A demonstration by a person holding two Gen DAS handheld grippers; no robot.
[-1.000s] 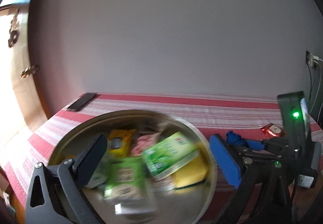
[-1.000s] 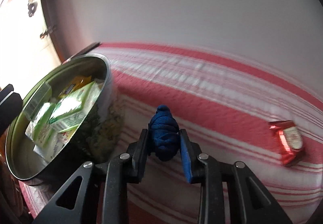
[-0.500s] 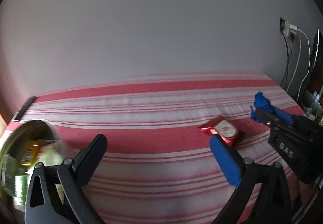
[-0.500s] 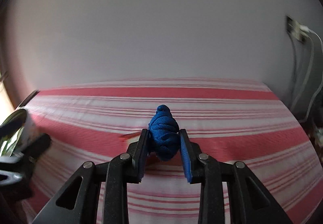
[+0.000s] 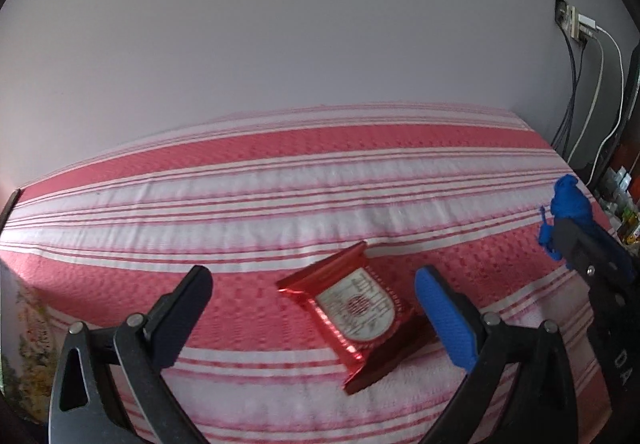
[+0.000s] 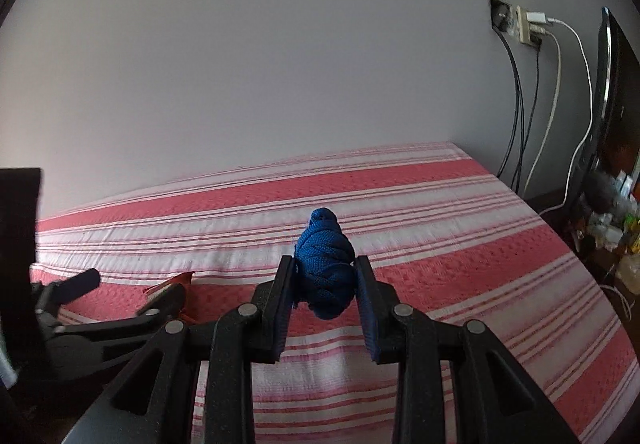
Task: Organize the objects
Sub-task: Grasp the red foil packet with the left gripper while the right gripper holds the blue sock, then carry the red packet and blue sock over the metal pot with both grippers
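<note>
Over the bed (image 5: 280, 171), swung off the tin: left gripper (image 5: 312, 296) open around red packet (image 5: 356, 308), right gripper (image 6: 324, 284) clamping blue cord (image 6: 324, 264)

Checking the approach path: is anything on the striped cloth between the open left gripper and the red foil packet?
Nothing visible. The left gripper is open, and the red foil packet lies flat on the striped cloth between its fingers. The blue cord bundle is off to the right, in the right gripper.

red packet (image 5: 357, 318): label print blurred, not legible
floral tin (image 5: 28, 332): cut off by left edge
red packet, right wrist view (image 6: 170, 282): mostly hidden behind left gripper (image 6: 132, 294)
</note>
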